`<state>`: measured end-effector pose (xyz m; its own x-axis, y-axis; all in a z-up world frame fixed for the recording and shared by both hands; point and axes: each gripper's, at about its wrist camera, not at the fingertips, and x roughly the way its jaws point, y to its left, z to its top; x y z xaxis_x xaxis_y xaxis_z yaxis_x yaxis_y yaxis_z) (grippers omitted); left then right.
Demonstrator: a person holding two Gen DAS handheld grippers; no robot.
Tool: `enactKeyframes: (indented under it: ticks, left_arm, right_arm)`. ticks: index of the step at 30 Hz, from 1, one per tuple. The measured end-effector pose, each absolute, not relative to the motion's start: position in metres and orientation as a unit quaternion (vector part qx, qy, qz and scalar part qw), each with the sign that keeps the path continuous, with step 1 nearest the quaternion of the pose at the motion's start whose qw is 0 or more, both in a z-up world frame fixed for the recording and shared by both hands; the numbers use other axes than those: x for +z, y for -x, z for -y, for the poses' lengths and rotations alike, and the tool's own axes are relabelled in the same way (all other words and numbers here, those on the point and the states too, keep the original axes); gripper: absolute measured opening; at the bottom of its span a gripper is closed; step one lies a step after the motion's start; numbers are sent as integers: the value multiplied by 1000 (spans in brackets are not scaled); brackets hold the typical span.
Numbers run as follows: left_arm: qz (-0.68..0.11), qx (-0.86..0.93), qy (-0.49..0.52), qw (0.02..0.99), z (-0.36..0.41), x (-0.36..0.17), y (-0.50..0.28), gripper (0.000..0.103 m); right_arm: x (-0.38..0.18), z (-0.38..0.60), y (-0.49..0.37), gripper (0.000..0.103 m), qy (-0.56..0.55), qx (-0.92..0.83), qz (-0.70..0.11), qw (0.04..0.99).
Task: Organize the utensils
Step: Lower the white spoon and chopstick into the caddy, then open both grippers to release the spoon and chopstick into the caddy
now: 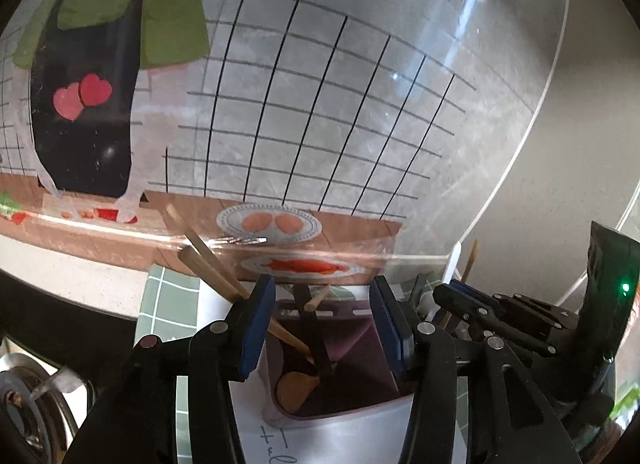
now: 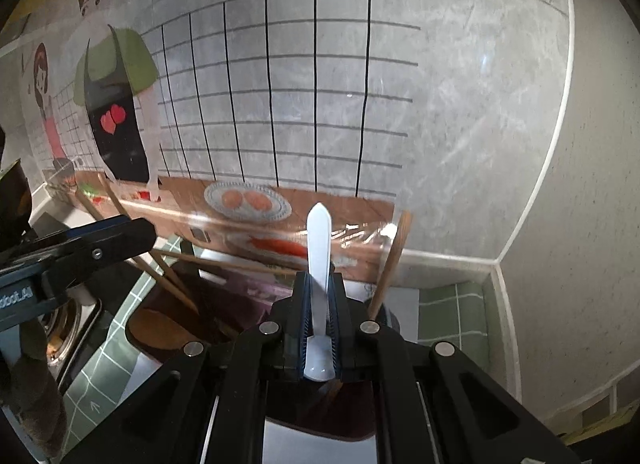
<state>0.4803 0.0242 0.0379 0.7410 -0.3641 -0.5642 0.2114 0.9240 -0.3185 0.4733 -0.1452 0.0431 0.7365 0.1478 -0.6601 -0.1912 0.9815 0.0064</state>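
A dark maroon utensil holder [image 1: 360,352] stands right below my left gripper [image 1: 322,300], whose blue pads are apart and press on nothing. Wooden chopsticks [image 1: 208,260] lean out of the holder to the left, just beside the left pad. A wooden spoon [image 1: 296,388] lies inside the holder. My right gripper [image 2: 320,284] is shut on a white plastic utensil [image 2: 319,232] that points upward over the holder [image 2: 224,296]. In the left wrist view the right gripper [image 1: 480,304] sits close on the right. A single wooden stick [image 2: 394,256] stands at the holder's right.
The holder rests on white paper [image 1: 320,440] over a green tiled mat [image 2: 452,312]. A metal basin [image 1: 24,396] lies at the lower left. Close behind rises a wall with a cartoon kitchen sticker [image 2: 240,104], and a wall corner [image 2: 500,260] closes the right side.
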Motion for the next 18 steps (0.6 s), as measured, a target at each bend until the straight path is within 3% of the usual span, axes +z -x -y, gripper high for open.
enactKeyframes:
  ticks: [8,11,14,18]
  left_arm:
    - [-322,-144,128,927,-29,42,-463,51]
    - [-320,-132,121,930,-29,43,-449,63]
    - [-317,-122,120,933,-31,41,-433,64]
    - [-320,-111,127,932,-35,35,-410,74]
  right_arm:
    - [30,149,-469,8,13,101,-364,926]
    - [25,149,-466,8,11,102,-367,924]
    - [21,149,-460,9,6,104,-371,923]
    - [17,153,-446,20,-3,101,-376,921]
